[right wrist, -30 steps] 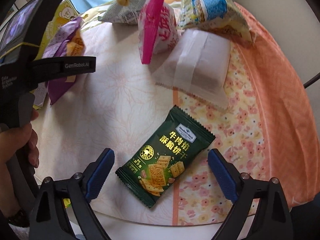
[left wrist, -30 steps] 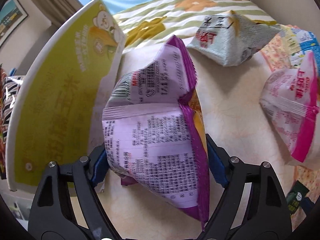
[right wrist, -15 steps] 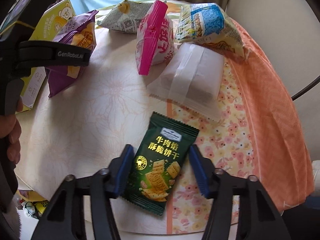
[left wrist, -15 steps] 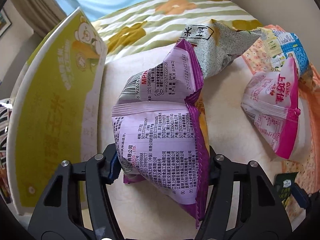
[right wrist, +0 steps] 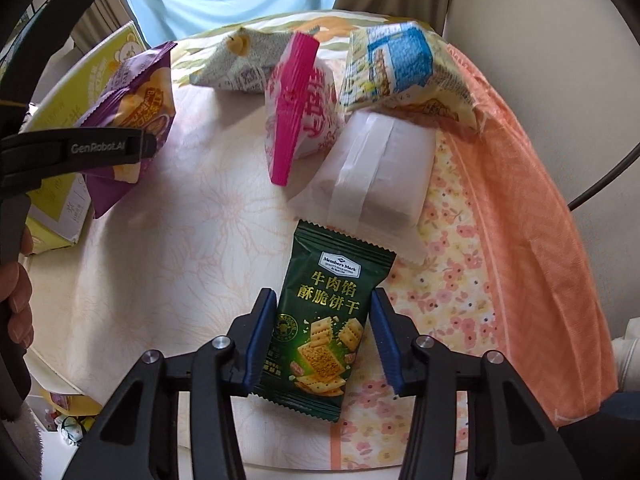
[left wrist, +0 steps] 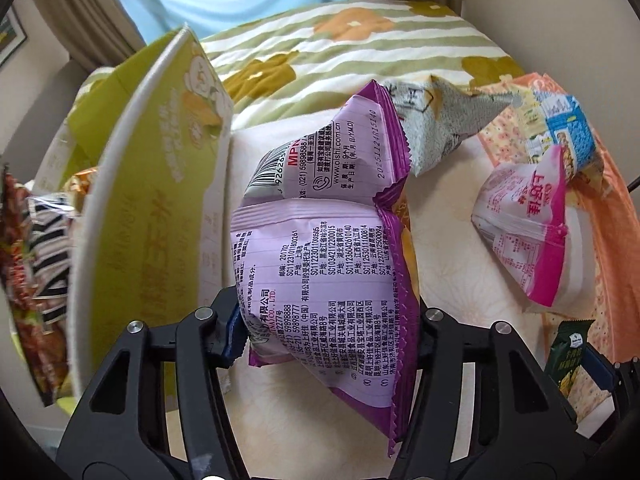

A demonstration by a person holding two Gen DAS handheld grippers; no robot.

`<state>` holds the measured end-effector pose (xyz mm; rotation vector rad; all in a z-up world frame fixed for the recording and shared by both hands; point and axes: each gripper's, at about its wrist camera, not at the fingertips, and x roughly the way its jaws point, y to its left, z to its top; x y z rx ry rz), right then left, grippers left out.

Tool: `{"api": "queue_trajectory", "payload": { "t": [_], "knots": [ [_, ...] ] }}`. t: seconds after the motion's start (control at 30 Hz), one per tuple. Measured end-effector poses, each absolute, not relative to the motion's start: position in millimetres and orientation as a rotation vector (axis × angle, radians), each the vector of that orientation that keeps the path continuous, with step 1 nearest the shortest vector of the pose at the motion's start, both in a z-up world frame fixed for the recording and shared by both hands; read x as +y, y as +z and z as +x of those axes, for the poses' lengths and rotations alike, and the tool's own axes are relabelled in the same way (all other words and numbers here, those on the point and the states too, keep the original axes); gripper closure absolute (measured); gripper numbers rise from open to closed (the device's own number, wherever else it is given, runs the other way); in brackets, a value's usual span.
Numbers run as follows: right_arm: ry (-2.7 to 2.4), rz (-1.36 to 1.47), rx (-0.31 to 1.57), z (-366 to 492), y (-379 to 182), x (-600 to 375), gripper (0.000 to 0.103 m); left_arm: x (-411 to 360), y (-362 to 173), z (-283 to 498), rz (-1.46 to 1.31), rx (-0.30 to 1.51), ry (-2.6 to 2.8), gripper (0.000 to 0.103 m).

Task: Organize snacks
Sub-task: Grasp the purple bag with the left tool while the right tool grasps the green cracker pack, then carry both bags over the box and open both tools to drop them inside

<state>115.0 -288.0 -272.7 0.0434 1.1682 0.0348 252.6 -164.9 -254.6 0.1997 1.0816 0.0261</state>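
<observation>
A purple snack bag stands upright between the fingers of my left gripper. Its jaws are closing, and both pads press the bag's lower sides. The bag hangs just right of a tall yellow-green carton that holds other snacks. In the right wrist view a dark green cracker packet sits between the blue pads of my right gripper. Those jaws are closing too and they grip the packet's long edges, a little above the floral tablecloth. The same view shows the purple snack bag raised at the left.
Several bags lie at the back of the table: a pink-edged bag, a grey bag, a blue and yellow bag and a white packet. An orange cloth drapes the right edge. A hand holds the left gripper's handle.
Both grippers went from wide open to closed, the left on the purple bag and the right on the green packet. Both have risen slightly with what they hold.
</observation>
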Motion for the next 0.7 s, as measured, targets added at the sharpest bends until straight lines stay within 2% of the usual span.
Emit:
{"api": "queue_trajectory", "payload": {
  "t": [0.4, 0.7],
  "knots": [
    [0.138, 0.017, 1.020, 102.5, -208.2, -300.9, 0.059, -155.7, -160.3, 213.4, 0.103, 0.947, 0.051, 0.049],
    [0.254, -0.029, 0.893, 141.6, -147.9, -276.6, 0.059, -109.0, -95.8, 198.3, 0.024, 0.842, 0.072, 0.049]
  ]
}}
